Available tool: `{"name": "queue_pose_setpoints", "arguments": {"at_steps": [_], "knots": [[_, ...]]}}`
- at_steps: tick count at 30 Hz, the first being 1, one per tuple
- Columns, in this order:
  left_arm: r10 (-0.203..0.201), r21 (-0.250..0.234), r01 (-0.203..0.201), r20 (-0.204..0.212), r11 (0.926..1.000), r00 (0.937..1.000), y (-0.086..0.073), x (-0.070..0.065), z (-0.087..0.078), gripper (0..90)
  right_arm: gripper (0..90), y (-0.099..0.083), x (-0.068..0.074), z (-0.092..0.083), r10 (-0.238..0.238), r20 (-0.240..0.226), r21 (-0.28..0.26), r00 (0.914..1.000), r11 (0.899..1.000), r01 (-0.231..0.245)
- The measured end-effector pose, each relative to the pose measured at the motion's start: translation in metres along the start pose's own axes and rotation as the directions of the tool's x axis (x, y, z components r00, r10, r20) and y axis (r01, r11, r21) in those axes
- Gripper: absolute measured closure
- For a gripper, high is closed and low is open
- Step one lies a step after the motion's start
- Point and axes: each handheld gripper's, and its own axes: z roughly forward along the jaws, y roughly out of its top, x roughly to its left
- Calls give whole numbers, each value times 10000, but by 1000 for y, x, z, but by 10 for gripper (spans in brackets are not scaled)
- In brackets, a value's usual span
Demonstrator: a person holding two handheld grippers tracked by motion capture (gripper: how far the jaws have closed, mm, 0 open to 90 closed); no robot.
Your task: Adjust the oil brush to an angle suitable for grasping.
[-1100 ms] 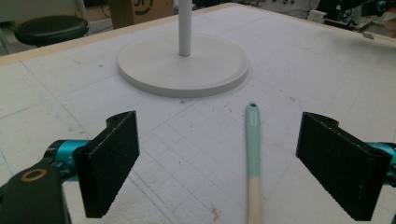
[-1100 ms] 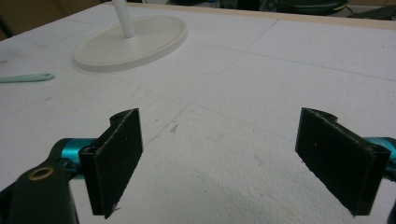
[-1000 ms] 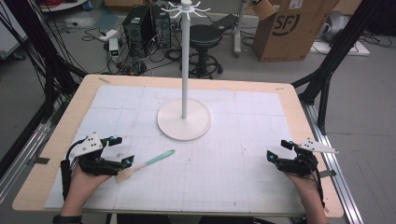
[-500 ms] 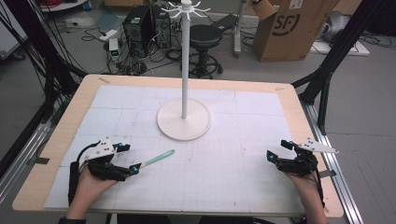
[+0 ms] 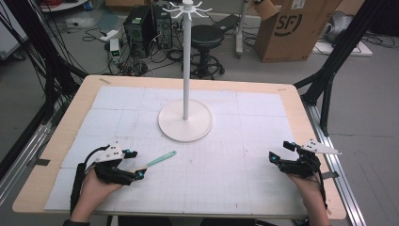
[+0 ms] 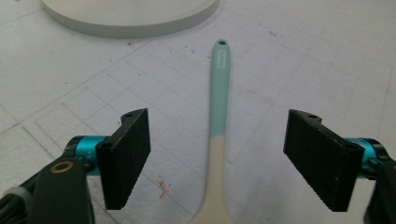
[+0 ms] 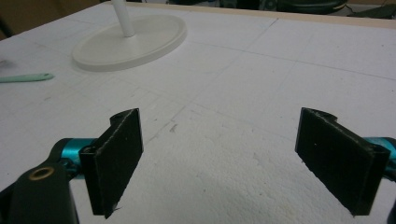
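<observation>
A slim utensil with a mint-green handle (image 6: 219, 88) and a cream lower part lies flat on the white gridded mat (image 5: 226, 179), left of centre (image 5: 161, 160). My left gripper (image 5: 137, 164) straddles its cream end. In the left gripper view the utensil runs up the middle between the black pads (image 6: 130, 154), with a gap on each side and no contact. The jaws of my left gripper (image 6: 218, 154) have just been closing and are open. My right gripper (image 5: 281, 150) rests open near the right front of the mat, nothing between its pads (image 7: 116, 154). The mint handle tip (image 7: 25, 78) shows far off.
A white stand with a round base (image 5: 185, 125), a tall pole and a ring of hooks at its top (image 5: 187, 7) rises from the middle back of the mat. Its base edge (image 6: 130, 18) lies just beyond the utensil. The wooden table rim (image 5: 70, 122) frames the mat.
My left gripper has slid right and slightly down, so its jaws now flank the utensil's cream end, and they have narrowed a little. The utensil and the right gripper have stayed put.
</observation>
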Motion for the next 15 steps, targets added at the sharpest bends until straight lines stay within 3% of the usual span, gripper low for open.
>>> {"name": "queue_pose_setpoints", "arguments": {"at_steps": [3,15], "knots": [[127,288,-125,-79,9995,9999,-1,0,2,282,143,0,0,0,-13,9,-8,10000,10000,13],[74,682,-66,-118,9977,9999,-3,0,7,483,143,0,-1,0,-4,8,13,10000,10000,4]]}}
